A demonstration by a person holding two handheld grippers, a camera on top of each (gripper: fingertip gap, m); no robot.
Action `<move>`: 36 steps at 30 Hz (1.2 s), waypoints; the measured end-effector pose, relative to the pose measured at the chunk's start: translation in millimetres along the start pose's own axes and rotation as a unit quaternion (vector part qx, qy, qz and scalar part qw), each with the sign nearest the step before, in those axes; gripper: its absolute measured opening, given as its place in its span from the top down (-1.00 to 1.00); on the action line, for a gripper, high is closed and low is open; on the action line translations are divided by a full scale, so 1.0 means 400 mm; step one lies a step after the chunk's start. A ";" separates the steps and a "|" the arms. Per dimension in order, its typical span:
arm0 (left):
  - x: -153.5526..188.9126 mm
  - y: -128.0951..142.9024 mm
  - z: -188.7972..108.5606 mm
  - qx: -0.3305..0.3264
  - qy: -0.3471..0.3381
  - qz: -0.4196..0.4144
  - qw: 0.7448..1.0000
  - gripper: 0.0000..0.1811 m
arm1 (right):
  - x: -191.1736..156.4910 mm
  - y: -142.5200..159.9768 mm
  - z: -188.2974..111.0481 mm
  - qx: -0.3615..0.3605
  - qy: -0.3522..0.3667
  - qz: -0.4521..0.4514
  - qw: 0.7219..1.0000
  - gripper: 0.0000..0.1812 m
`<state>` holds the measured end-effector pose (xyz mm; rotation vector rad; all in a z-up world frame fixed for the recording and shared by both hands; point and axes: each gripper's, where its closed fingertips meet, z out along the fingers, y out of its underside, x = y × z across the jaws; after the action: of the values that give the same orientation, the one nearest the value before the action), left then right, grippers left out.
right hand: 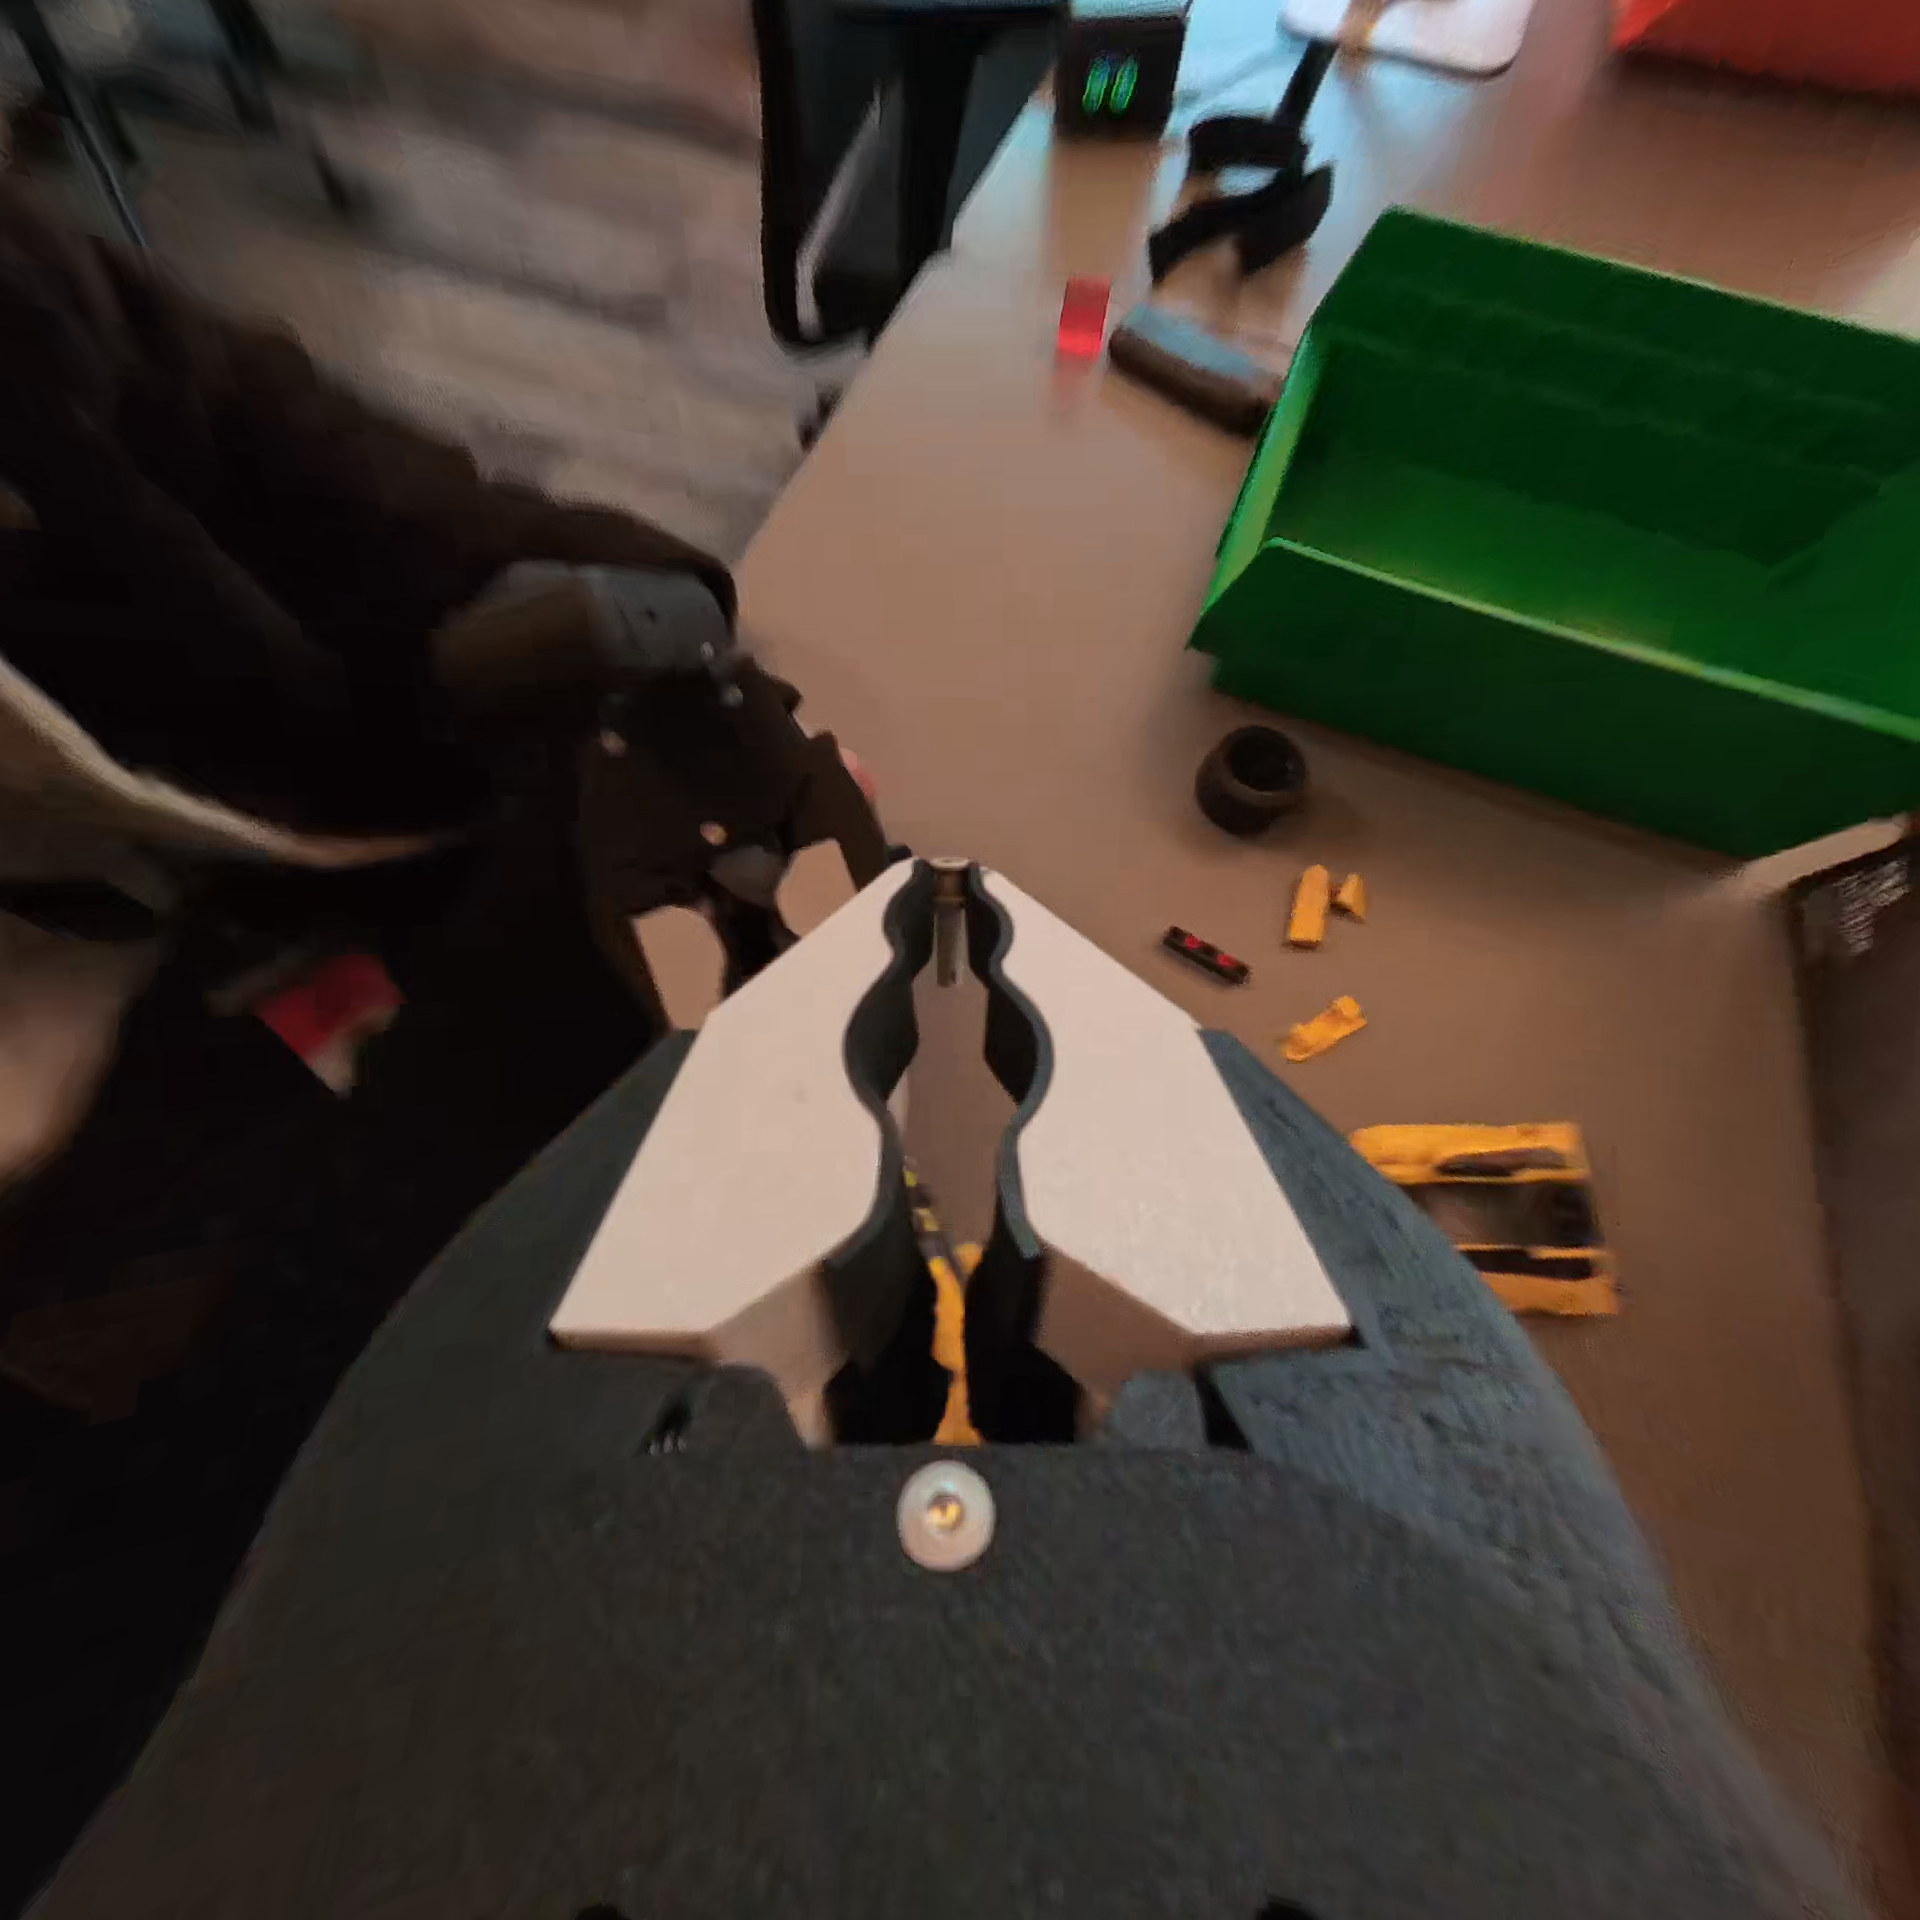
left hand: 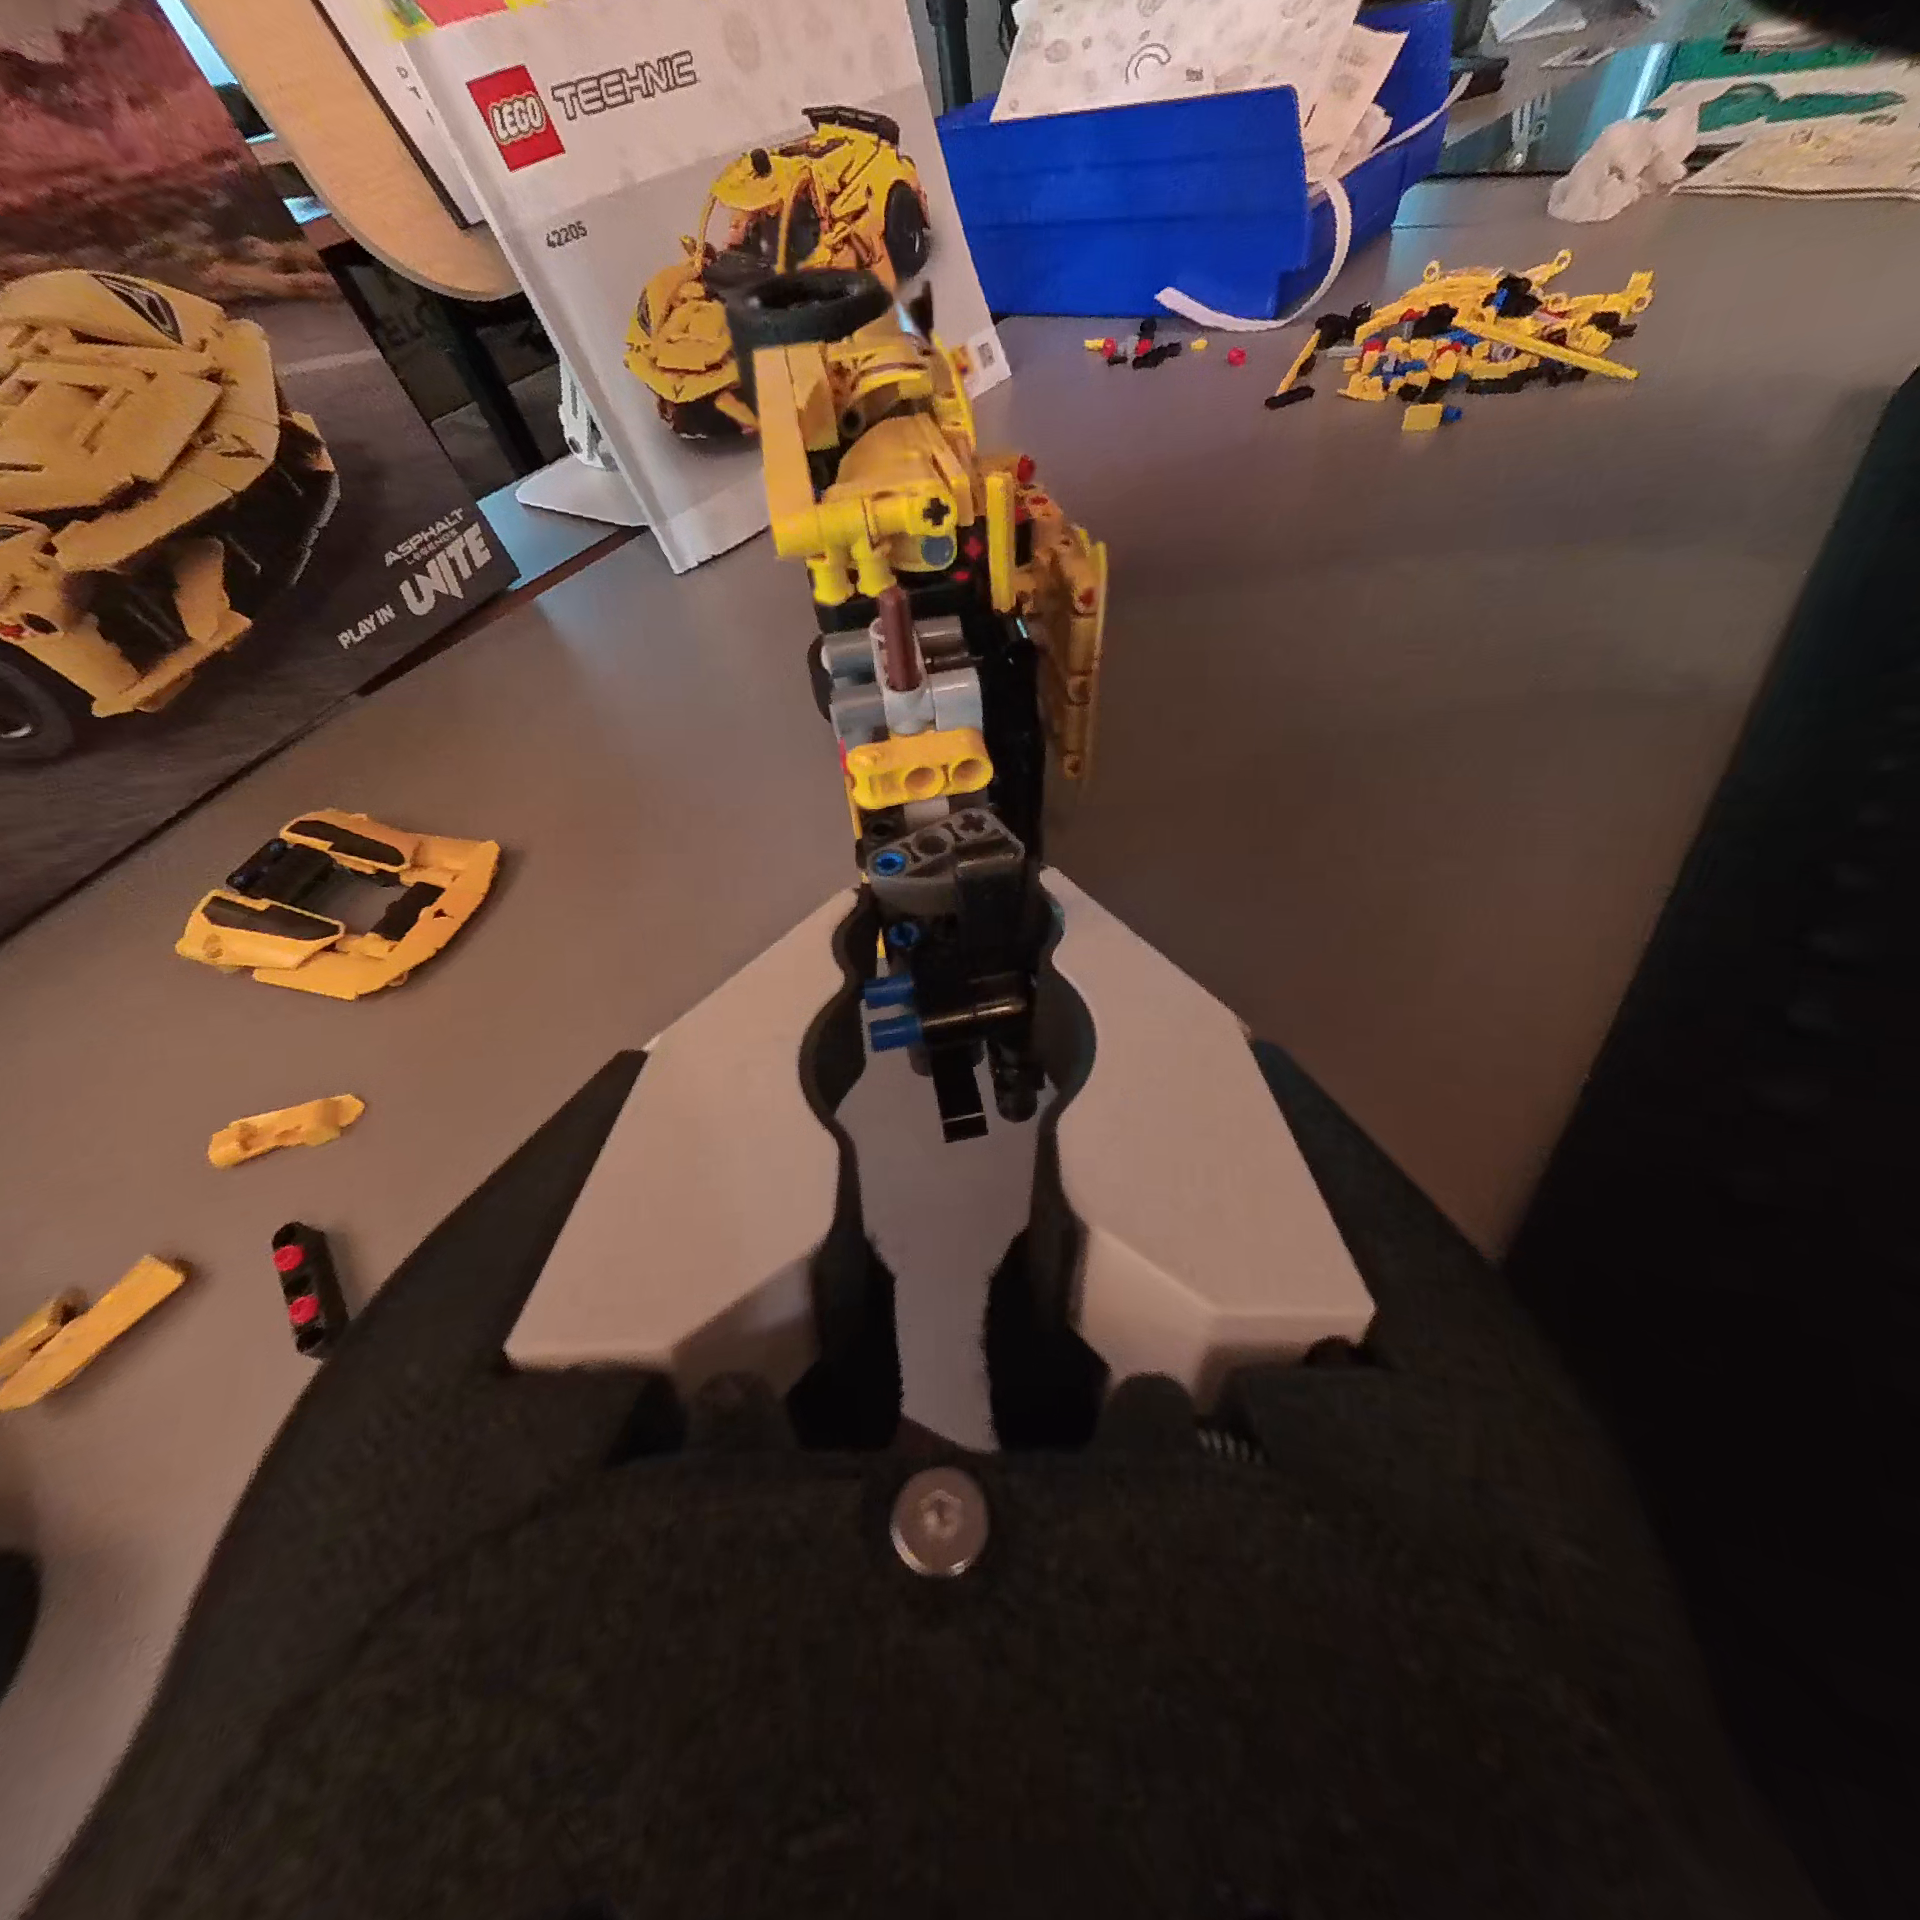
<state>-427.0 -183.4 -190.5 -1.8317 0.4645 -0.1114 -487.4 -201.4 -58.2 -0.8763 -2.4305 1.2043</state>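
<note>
Nearest me, my left gripper [left hand: 951,935] clamps the black base of a yellow brick-built car section [left hand: 925,582] upright above the grey table [left hand: 1351,727]. My right gripper [right hand: 948,914] pinches a small grey pin [right hand: 947,920]; farther right, a green bin [right hand: 1558,540].

Left tongs [left hand: 951,935] clamped on the black lower end of a half-built brick car frame [left hand: 925,623] — yellow and black, held upright above the grey tabletop [left hand: 1351,727]. Left of it: a yellow body panel [left hand: 338,904], small yellow pieces, a black beam with red pins [left hand: 307,1288]. Behind — instruction booklet [left hand: 707,229], car box [left hand: 156,468], blue bin [left hand: 1164,197], a heap of loose bricks [left hand: 1475,338].
</note>
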 end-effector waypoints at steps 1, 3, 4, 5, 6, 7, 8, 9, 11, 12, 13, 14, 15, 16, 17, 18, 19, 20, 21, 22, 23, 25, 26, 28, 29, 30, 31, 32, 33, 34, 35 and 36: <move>0.000 0.001 -0.001 0.001 -0.001 -0.003 1.000 0.70 | -0.002 0.002 -0.024 0.033 -0.013 0.050 0.998 0.95; -0.001 0.004 -0.004 0.001 -0.004 -0.009 1.000 0.70 | 0.000 0.005 -0.080 0.127 -0.033 0.151 0.980 0.95; -0.001 0.005 -0.006 0.001 -0.002 -0.014 1.000 0.70 | -0.010 0.015 -0.107 0.162 -0.055 0.197 0.965 0.95; -0.002 0.004 -0.006 0.002 0.000 -0.019 1.000 0.70 | -0.027 0.018 -0.139 0.205 -0.084 0.236 0.946 0.95; -0.002 0.004 -0.005 0.002 0.001 -0.022 1.000 0.70 | -0.040 0.017 -0.176 0.256 -0.106 0.267 0.923 0.95; -0.003 0.004 -0.005 0.002 0.001 -0.023 1.000 0.71 | -0.054 0.021 -0.215 0.299 -0.123 0.287 0.902 0.95; -0.003 0.005 -0.005 0.003 0.000 -0.023 1.000 0.71 | -0.073 0.024 -0.259 0.341 -0.139 0.297 0.881 0.95; -0.004 0.005 -0.005 0.003 -0.001 -0.023 1.000 0.70 | -0.095 0.031 -0.306 0.380 -0.152 0.302 0.861 0.95; -0.005 0.004 -0.006 0.004 -0.002 -0.026 1.000 0.71 | -0.129 0.080 -0.374 0.408 -0.117 0.310 0.850 0.94; -0.006 0.004 -0.006 0.005 -0.002 -0.026 1.000 0.70 | -0.137 0.130 -0.393 0.392 -0.057 0.310 0.864 0.94; -0.006 0.004 -0.006 0.006 -0.002 -0.027 1.000 0.71 | -0.140 0.198 -0.415 0.358 0.026 0.306 0.882 0.94; -0.006 0.004 -0.006 0.007 -0.003 -0.027 1.000 0.71 | -0.142 0.277 -0.455 0.321 0.114 0.304 0.890 0.94; -0.006 0.004 -0.006 0.007 -0.003 -0.027 1.000 0.70 | -0.143 0.369 -0.512 0.283 0.208 0.311 0.883 0.94; -0.006 0.003 -0.005 0.007 -0.003 -0.030 1.000 0.71 | -0.145 0.491 -0.579 0.220 0.311 0.329 0.864 0.94; -0.008 0.002 -0.004 0.007 -0.004 -0.037 0.999 0.71 | -0.163 0.630 -0.656 0.142 0.406 0.355 0.830 0.94; -0.011 0.001 -0.002 0.004 -0.007 -0.048 0.999 0.71 | -0.200 0.754 -0.731 0.081 0.473 0.389 0.786 0.94; -0.012 -0.001 0.000 0.000 -0.013 -0.064 0.998 0.71 | -0.251 0.864 -0.791 0.033 0.513 0.430 0.742 0.94; -0.012 -0.005 0.002 -0.003 -0.020 -0.085 0.996 0.71 | -0.306 0.957 -0.829 -0.005 0.528 0.475 0.704 0.94; -0.008 -0.014 0.006 -0.001 -0.028 -0.105 0.994 0.70 | -0.354 1.029 -0.850 -0.029 0.530 0.514 0.674 0.95; 0.001 -0.029 0.012 0.008 -0.037 -0.113 0.993 0.70 | -0.392 1.087 -0.863 -0.050 0.530 0.540 0.651 0.94; 0.009 -0.044 0.022 0.013 -0.051 -0.104 0.993 0.70 | -0.420 1.128 -0.869 -0.069 0.528 0.555 0.639 0.94; 0.028 -0.046 0.054 -0.014 -0.077 -0.073 0.994 0.69 | -0.437 1.160 -0.873 -0.071 0.529 0.560 0.633 0.94; 0.042 -0.041 0.074 -0.030 -0.080 -0.063 0.994 0.69 | -0.436 1.167 -0.871 -0.065 0.526 0.562 0.634 0.94; 0.062 -0.049 0.107 -0.038 -0.081 -0.068 0.994 0.68 | -0.436 1.194 -0.863 -0.071 0.516 0.576 0.630 0.94; 0.069 -0.054 0.120 -0.041 -0.079 -0.080 0.993 0.67 | -0.440 1.212 -0.859 -0.082 0.510 0.585 0.625 0.94; 0.078 -0.058 0.131 -0.041 -0.073 -0.088 0.993 0.66 | -0.444 1.226 -0.854 -0.092 0.504 0.592 0.623 0.93; 0.087 -0.062 0.140 -0.038 -0.066 -0.090 0.993 0.65 | -0.446 1.233 -0.854 -0.097 0.503 0.592 0.623 0.92; 0.092 -0.065 0.145 -0.033 -0.063 -0.090 0.993 0.64 | -0.447 1.235 -0.856 -0.099 0.505 0.589 0.623 0.89; 0.092 -0.066 0.146 -0.028 -0.064 -0.088 0.994 0.63 | -0.446 1.231 -0.860 -0.095 0.509 0.586 0.624 0.87; 0.091 -0.066 0.146 -0.025 -0.064 -0.090 0.994 0.63 | -0.441 1.222 -0.873 -0.089 0.522 0.575 0.624 0.87; 0.090 -0.066 0.145 -0.020 -0.058 -0.100 0.993 0.63 | -0.432 1.204 -0.897 -0.075 0.549 0.555 0.620 0.88; 0.092 -0.067 0.144 -0.014 -0.047 -0.113 0.992 0.62 | -0.423 1.174 -0.916 -0.053 0.573 0.531 0.622 0.87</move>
<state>-368.6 -139.0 -189.1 -1.9029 0.1923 -0.1722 10.3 135.7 -206.2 -2.3080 -0.7888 0.3083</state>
